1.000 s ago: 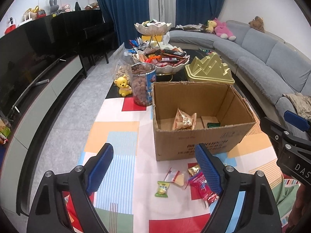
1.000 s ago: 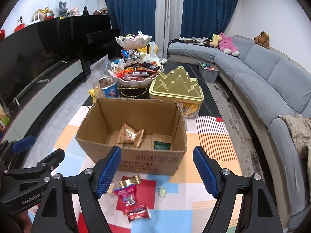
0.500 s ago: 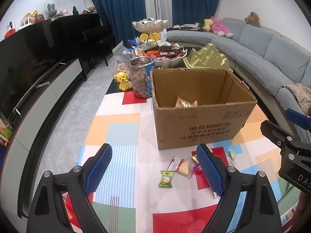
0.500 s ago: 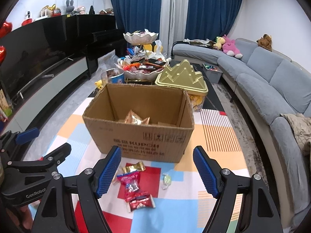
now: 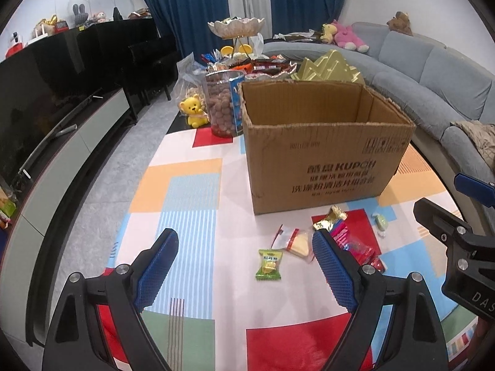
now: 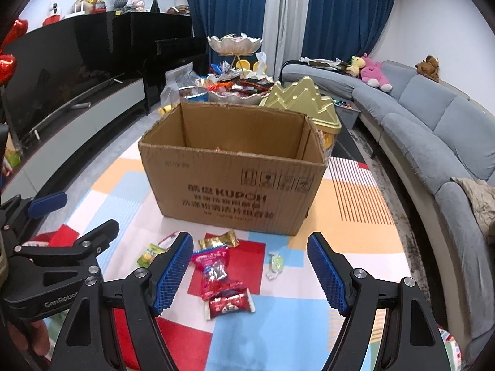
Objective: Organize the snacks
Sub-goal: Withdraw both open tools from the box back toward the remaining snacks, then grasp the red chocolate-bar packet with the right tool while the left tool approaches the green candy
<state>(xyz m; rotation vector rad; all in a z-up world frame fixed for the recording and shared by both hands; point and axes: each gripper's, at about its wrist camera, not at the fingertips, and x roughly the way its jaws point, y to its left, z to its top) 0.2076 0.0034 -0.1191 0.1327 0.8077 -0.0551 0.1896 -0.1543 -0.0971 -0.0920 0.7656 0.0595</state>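
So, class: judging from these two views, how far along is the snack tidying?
Done: hard to judge; the box hides its contents, only a hint of a wrapper showing over its rim. In hand: nothing; left tongs and right tongs are open and empty. Left: the green sweet, gold wrapper and red packets lie on the mat.

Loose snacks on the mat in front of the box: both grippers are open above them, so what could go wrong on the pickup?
The gold wrapper and pink packet overlap, and the red packet touches them, so the right gripper may pinch two or drag one. The left gripper frames the green candy and clear packet together. The grippers are close and could collide.
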